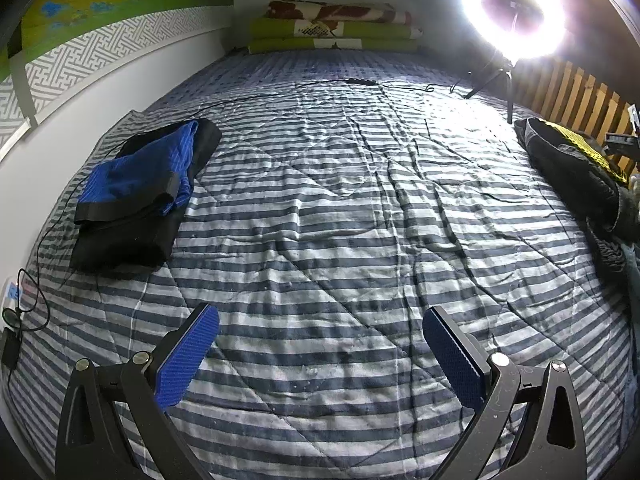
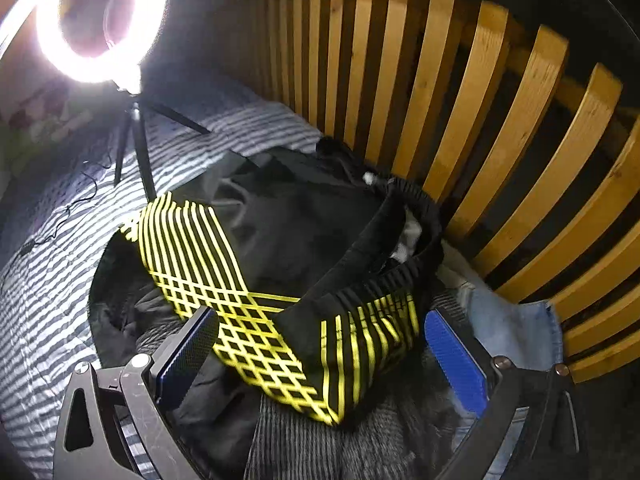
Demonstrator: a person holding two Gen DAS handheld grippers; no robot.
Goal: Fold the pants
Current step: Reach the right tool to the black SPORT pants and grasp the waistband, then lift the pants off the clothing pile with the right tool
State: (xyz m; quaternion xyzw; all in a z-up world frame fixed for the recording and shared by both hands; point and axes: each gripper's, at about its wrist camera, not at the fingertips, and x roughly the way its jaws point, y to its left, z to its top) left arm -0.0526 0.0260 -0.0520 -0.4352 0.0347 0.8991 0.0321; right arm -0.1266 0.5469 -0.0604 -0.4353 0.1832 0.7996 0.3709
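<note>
Black pants with a yellow grid pattern (image 2: 248, 288) lie crumpled on top of a clothes pile by the slatted rail, their elastic waistband (image 2: 404, 240) toward the rail. My right gripper (image 2: 320, 320) is open, its blue pads straddling the patterned cloth just above it. The same pants (image 1: 576, 152) show at the bed's right edge in the left wrist view. My left gripper (image 1: 320, 316) hovers open over the striped quilt (image 1: 340, 208), holding nothing. Folded blue and black garments (image 1: 136, 196) are stacked at the left of the bed.
A ring light (image 1: 514, 8) on a tripod (image 2: 136, 148) stands on the bed's far right corner, its cable (image 1: 280, 94) trailing across the quilt. Folded blankets (image 1: 336, 26) sit at the far end. A wooden slat rail (image 2: 460, 120) borders the right. Grey and denim clothes (image 2: 512, 320) lie under the pants.
</note>
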